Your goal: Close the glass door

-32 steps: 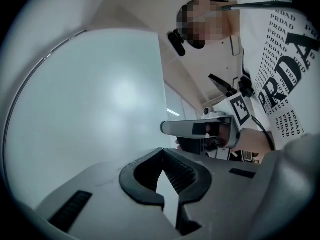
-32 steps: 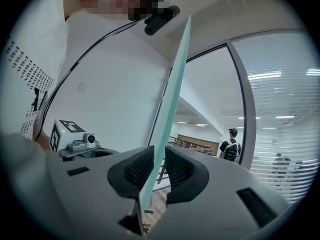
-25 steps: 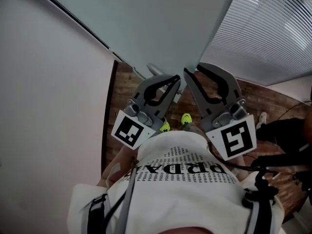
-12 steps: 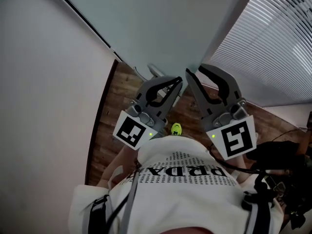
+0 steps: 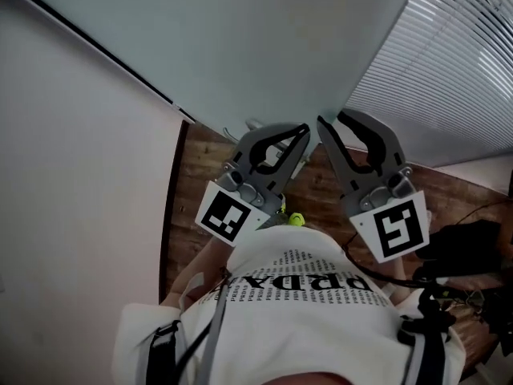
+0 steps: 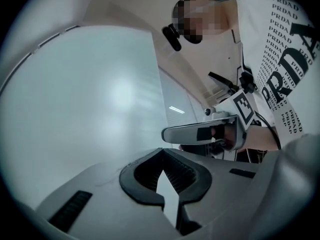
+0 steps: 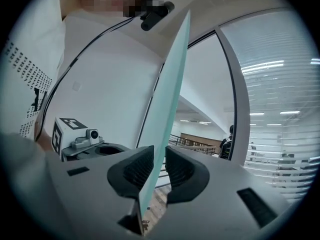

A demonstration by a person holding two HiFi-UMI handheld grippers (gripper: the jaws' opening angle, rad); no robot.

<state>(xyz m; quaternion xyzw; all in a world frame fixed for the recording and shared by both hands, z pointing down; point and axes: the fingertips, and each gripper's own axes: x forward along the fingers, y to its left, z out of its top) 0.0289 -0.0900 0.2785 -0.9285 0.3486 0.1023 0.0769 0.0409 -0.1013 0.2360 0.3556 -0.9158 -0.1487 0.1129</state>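
The frosted glass door fills the top of the head view, its free edge running down to the two grippers. In the right gripper view the door's greenish edge passes straight between the ribbed pads. My right gripper is shut on that edge. The left gripper sits just left of it on the door's near face, jaws shut with their tips together and nothing held. The left gripper view shows pale glass ahead of its tips. Whether they touch the pane I cannot tell.
A white wall stands at the left, with a strip of wooden floor below. Slatted blinds cover the window right of the door, beside a grey frame post. Dark bags and cables lie at the right.
In the head view the door's edge and both grippers have shifted slightly right and up. The person's yellow shoes have moved below. The grip on the edge looks the same.
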